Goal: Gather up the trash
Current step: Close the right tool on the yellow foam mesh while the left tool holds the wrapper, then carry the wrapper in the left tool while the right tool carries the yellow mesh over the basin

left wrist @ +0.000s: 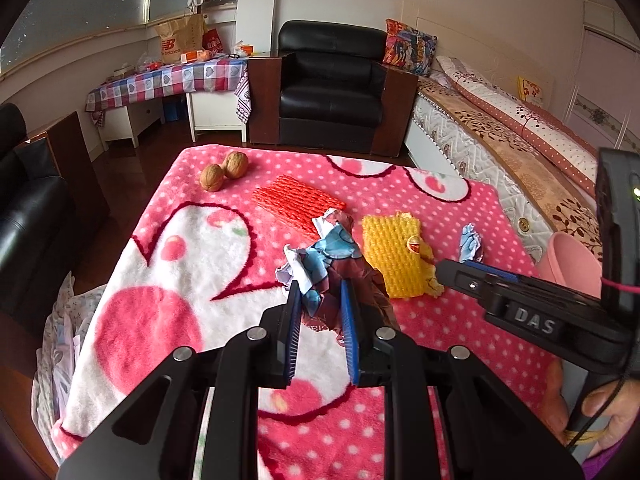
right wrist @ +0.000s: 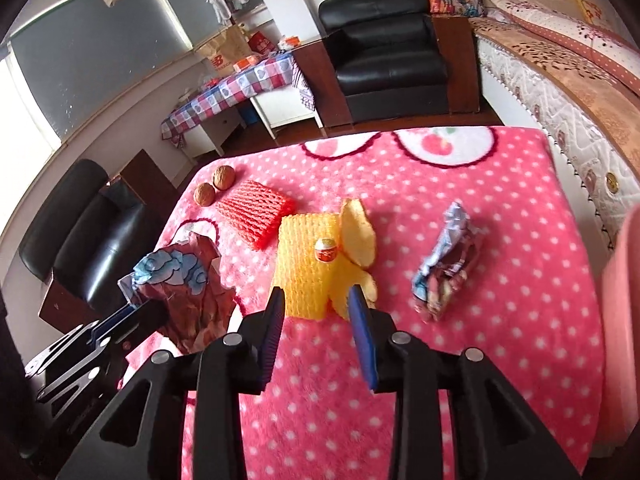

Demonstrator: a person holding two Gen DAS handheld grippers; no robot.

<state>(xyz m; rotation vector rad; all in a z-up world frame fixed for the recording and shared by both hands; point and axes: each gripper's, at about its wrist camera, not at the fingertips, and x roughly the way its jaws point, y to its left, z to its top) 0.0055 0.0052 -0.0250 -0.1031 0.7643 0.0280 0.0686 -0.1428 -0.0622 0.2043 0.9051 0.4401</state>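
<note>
Wrapper held, foam net next

Wrapper (left wrist: pixel 332 256) sits clenched in the left hand-held gripper (left wrist: pixel 320 292), lifted just over the blanket (left wrist: pixel 160 264). Right hand-held gripper (right wrist: pixel 316 300) is released and empty, its tips at the near edge of the yellow net (right wrist: pixel 308 260). Judged next: close on the net, then carry both to the pink bin (left wrist: pixel 568 258).

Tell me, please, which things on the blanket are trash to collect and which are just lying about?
Trash, as far as I can judge:
- big wrapper, held in the left gripper
- small wrapper
- yellow net
- peel
- red net

Probably just lying about:
- two walnuts
- pink bin, likely where the trash goes
</note>
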